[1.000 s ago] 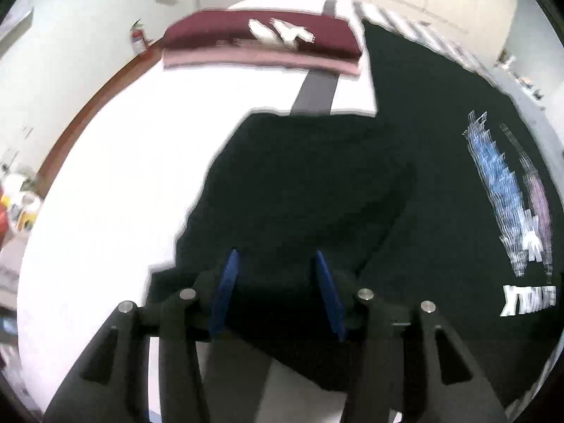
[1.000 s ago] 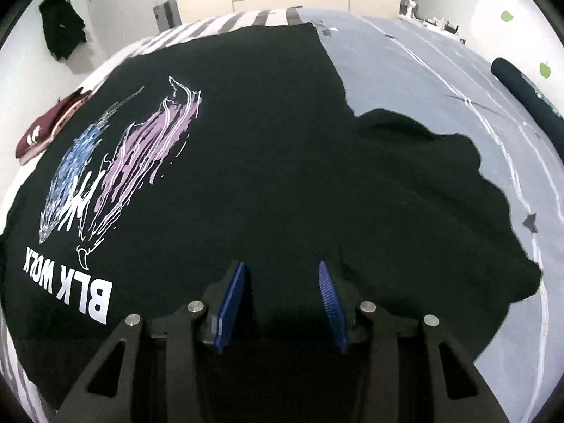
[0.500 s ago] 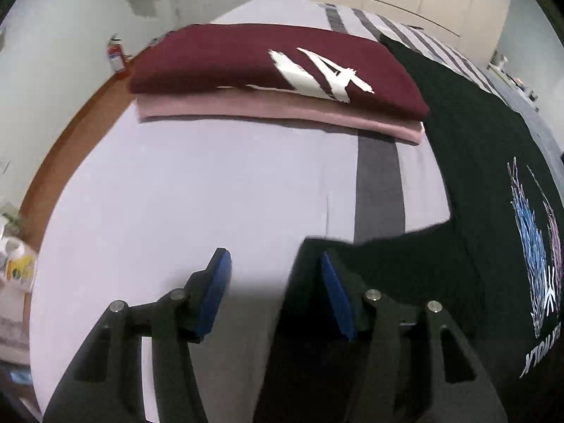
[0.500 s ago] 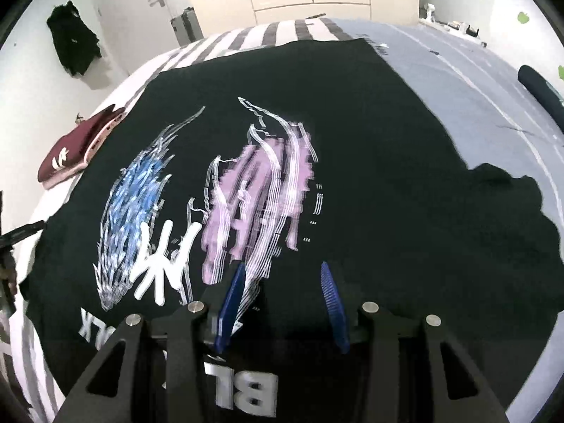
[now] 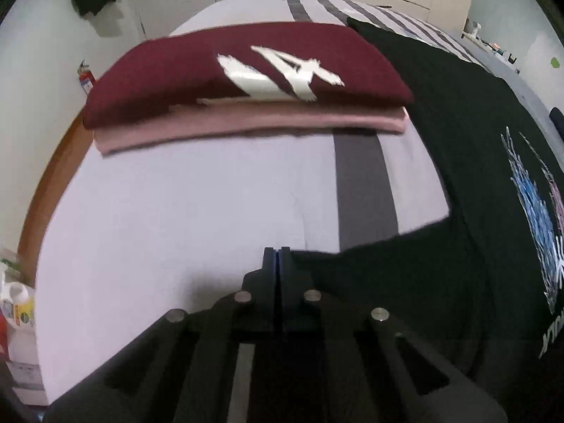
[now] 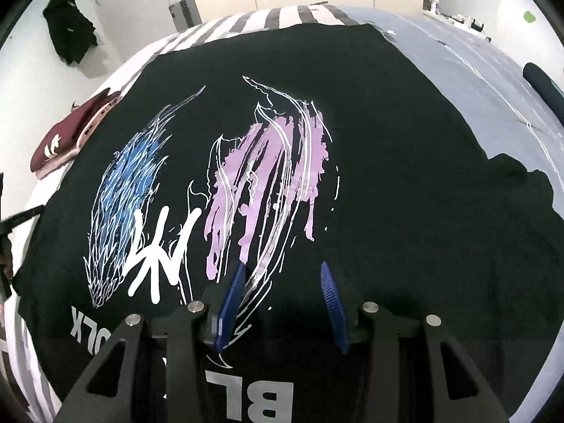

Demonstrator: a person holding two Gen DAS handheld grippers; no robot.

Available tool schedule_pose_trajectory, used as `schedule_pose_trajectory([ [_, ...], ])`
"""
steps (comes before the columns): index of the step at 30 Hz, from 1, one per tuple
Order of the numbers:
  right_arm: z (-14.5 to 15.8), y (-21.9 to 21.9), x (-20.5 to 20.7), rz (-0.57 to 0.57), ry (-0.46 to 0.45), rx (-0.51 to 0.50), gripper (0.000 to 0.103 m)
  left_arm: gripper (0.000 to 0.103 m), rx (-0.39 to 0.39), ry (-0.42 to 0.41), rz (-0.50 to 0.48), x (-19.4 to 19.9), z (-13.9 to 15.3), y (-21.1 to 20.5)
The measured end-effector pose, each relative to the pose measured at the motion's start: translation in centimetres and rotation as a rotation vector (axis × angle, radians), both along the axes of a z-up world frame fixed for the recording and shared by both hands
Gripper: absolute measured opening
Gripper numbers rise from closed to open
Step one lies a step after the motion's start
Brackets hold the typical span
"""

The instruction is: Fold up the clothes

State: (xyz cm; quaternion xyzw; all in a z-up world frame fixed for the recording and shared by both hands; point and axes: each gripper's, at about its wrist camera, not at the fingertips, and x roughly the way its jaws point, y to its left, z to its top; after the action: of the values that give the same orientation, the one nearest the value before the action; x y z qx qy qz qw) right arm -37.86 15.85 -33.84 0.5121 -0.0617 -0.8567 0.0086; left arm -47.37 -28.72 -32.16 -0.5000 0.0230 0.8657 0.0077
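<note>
Two folded shirts, maroon over pink [image 5: 246, 81], lie stacked at eleven o'clock while the black printed T-shirt [image 6: 370, 123] lies spread on the bed [image 5: 176, 218], the left gripper [image 5: 278, 264] clenched on its sleeve edge, the right gripper [image 6: 282, 303] released.

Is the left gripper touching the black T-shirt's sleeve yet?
Touching. In the left wrist view the left gripper has its jaws pressed together right at the edge of the black T-shirt sleeve, with no bed sheet visible between them.
</note>
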Motion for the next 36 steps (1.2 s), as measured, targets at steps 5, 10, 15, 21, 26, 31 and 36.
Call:
schedule_pose_trajectory([
  [5,-0.4,-0.1,0.0,-0.002,-0.002,0.005,0.041,0.0,-0.04,0.015,-0.024,-1.6,0.4,0.1],
  [10,-0.5,-0.2,0.1,-0.008,0.0,0.006,0.041,0.0,-0.025,0.034,0.045,-2.4,1.7,-1.8],
  [15,-0.4,-0.2,0.0,-0.018,-0.003,0.0,0.041,0.011,0.073,-0.036,0.094,-0.2,2.4,-4.3],
  [21,-0.3,-0.4,-0.1,-0.014,0.003,-0.017,0.041,0.031,0.113,-0.11,0.058,2.8,1.5,-4.6],
  [26,-0.4,-0.7,-0.1,0.003,0.003,-0.012,0.041,0.017,0.059,-0.107,0.053,2.9,0.7,-4.8],
  [31,-0.5,-0.6,-0.1,0.016,0.003,-0.004,0.041,0.0,0.004,-0.104,0.048,3.0,-0.2,-5.0],
  [36,-0.5,-0.5,-0.1,0.017,0.002,-0.005,0.041,0.0,0.095,-0.084,0.137,1.7,1.7,-7.4],
])
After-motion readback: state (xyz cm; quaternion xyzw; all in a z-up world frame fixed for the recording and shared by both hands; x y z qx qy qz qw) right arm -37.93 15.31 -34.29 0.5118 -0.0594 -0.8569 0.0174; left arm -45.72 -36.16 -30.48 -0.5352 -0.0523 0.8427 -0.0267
